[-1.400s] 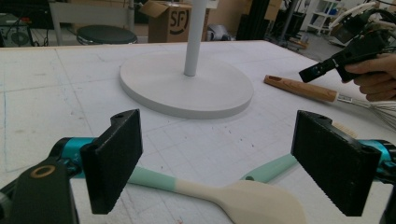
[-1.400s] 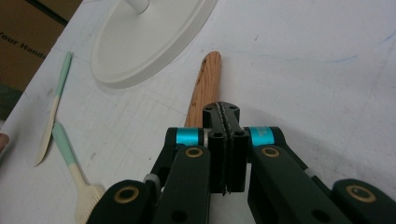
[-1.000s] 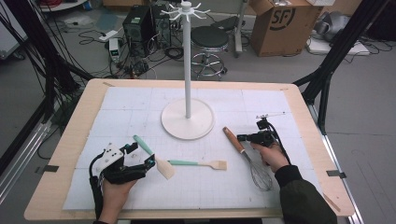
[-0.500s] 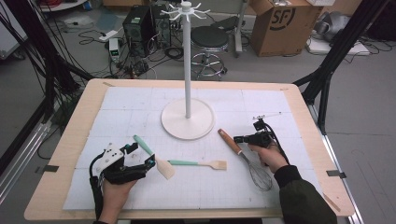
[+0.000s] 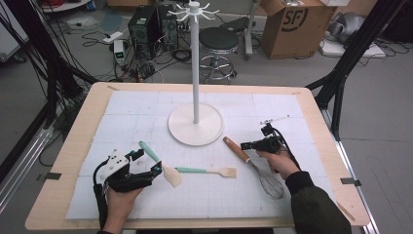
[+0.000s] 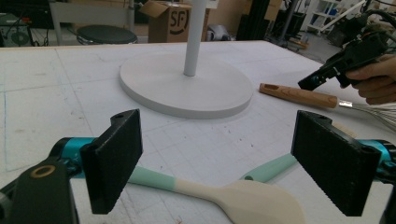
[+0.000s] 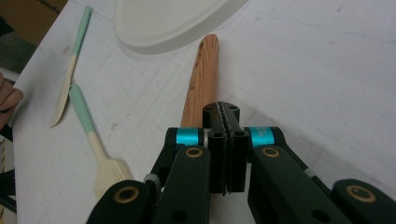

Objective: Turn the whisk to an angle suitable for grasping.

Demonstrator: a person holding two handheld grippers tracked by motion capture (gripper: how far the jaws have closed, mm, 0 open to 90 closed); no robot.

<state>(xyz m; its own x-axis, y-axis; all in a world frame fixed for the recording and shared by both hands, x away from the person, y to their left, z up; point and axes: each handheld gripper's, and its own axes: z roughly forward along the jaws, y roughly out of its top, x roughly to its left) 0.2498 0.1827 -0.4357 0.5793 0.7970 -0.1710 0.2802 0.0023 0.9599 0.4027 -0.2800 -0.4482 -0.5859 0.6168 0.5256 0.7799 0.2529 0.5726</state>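
White-matted counter (image 5: 311,204) amid a cluttered room.
Left gripper (image 5: 146,163) is held wide open, empty; right gripper (image 5: 247,145), at 3 o'clock, is shut, empty, above whisk (image 5: 253,163).

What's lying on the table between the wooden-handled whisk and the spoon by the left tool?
A slotted spatula with a mint handle lies between the whisk and the spoon, flat on the white mat, as the high view shows.

Whisk (image 5: 258,168) (wooden handle, wire head) lies flat near the stand's base (image 5: 196,124).
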